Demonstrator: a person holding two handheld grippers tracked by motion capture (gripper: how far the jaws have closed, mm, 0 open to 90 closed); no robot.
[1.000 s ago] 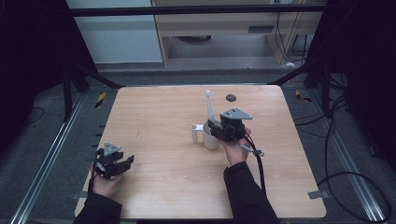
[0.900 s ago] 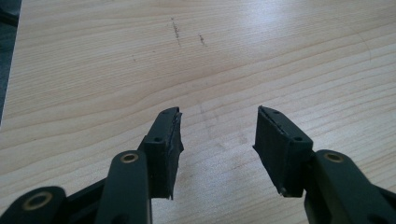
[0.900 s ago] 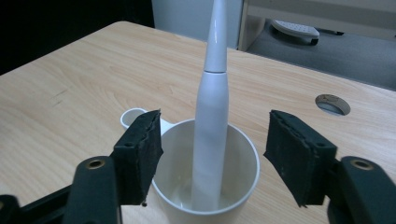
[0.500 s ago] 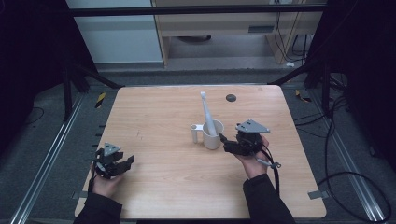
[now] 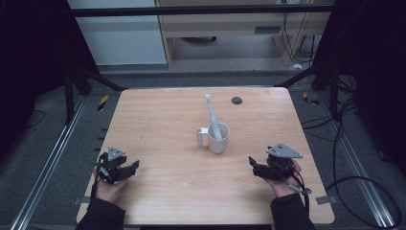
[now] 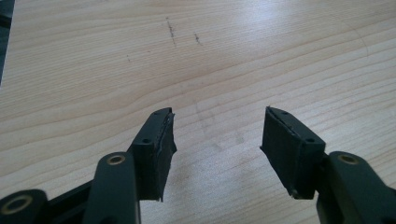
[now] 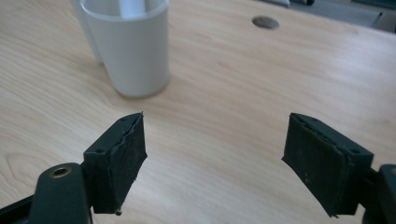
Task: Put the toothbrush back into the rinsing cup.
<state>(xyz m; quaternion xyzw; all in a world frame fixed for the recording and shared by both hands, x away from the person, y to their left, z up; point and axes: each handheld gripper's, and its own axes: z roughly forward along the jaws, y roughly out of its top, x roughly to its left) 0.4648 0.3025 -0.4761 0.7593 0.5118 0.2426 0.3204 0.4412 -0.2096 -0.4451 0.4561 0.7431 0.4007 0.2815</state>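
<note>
A white mug [image 5: 218, 140] stands near the middle of the wooden table [image 5: 163, 120], its handle to the left. A white toothbrush [image 5: 211, 116] leans inside it, head up. My right gripper [image 5: 252, 166] rests low at the table's near right, to the right of the mug and apart from it. Its jaws have just been opening and stand open with nothing between them [image 7: 215, 154]; the mug [image 7: 135, 46] is ahead on the left. My left gripper [image 5: 132, 168] sits at the near left edge. Its jaws have also just been opening and hold nothing [image 6: 217, 140].
A small dark round hole [image 5: 236, 100] marks the table's far side, also in the right gripper view [image 7: 265, 22]. Faint pencil marks [image 6: 173, 32] cross the wood ahead of the left gripper. Dark floor, rails and cables surround the table.
My right gripper has drawn away from the mug, to the right and toward the near edge, leaving the toothbrush leaning in the mug. The left hand has stayed in place.
</note>
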